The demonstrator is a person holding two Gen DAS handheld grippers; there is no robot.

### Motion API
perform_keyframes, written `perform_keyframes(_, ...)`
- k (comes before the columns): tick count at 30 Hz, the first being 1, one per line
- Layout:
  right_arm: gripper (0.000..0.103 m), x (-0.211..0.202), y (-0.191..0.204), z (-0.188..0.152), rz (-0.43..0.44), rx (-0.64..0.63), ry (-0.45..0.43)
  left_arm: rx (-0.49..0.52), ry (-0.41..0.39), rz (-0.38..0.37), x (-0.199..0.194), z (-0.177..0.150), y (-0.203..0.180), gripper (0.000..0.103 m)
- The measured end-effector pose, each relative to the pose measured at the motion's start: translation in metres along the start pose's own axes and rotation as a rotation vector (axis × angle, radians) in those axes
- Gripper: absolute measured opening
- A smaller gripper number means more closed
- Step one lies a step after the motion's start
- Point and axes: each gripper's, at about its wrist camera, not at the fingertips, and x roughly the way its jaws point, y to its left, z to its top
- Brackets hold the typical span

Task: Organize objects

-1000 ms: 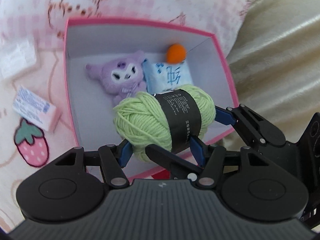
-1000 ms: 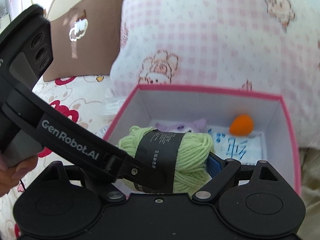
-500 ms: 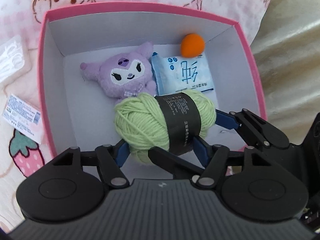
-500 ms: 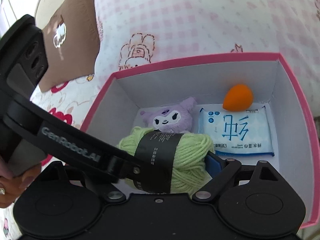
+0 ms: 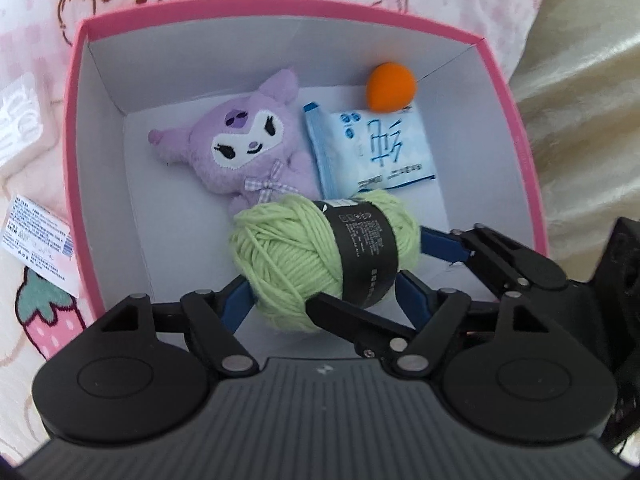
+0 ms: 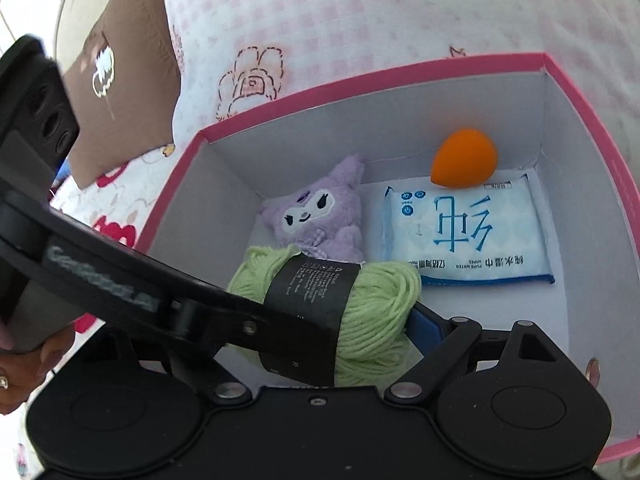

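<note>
A light green yarn ball [image 5: 320,256] with a black paper band is held between both grippers inside the pink box [image 5: 72,152]. My left gripper [image 5: 324,292] is shut on the yarn ball, blue pads against its sides. My right gripper [image 6: 332,332] is also shut on the yarn ball [image 6: 372,312]; its left finger is hidden behind the left gripper's arm. Inside the box [image 6: 584,80] lie a purple plush toy [image 5: 248,152], a blue wet-wipes pack [image 5: 372,152] and an orange sponge egg [image 5: 390,86], all beyond the yarn.
A small white and pink packet [image 5: 36,246] lies on the strawberry-print bedding left of the box. A clear wrapper [image 5: 16,128] lies further back. A pink checked pillow [image 6: 360,20] and a brown cushion [image 6: 116,80] stand behind the box.
Both grippers have carried the yarn ball forward over the box's near rim and down inside it. The box contents now show larger and closer.
</note>
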Motion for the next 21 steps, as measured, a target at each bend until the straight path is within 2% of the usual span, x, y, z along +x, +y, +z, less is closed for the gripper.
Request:
perform_keyframes(5,0.085,-0.004,0.006,-0.005,-0.038,-0.034,-0.007,0.076,-0.078,-0.013,-0.022,-0.011,-0.004,0.064)
perform_keyframes(8,0.078,-0.004,0.009,-0.004,-0.041,-0.058,-0.007,0.073,-0.097,-0.013,-0.029,-0.008,0.002,0.058)
perform_keyframes(10,0.078,-0.002,0.011,-0.003,-0.039,-0.067,-0.004,0.072,-0.103,-0.022,-0.037,-0.012,0.007,0.054)
perform_keyframes(13,0.075,-0.002,0.011,0.0,-0.022,-0.078,0.005,0.077,-0.122,-0.027,-0.041,-0.015,0.008,0.054)
perform_keyframes(17,0.073,0.001,0.005,0.006,0.081,-0.055,0.048,0.118,-0.153,0.021,-0.037,-0.018,-0.005,0.054)
perform_keyframes(21,0.073,0.007,0.009,0.007,0.044,-0.048,0.071,0.093,-0.164,0.019,-0.042,-0.02,0.0,0.054)
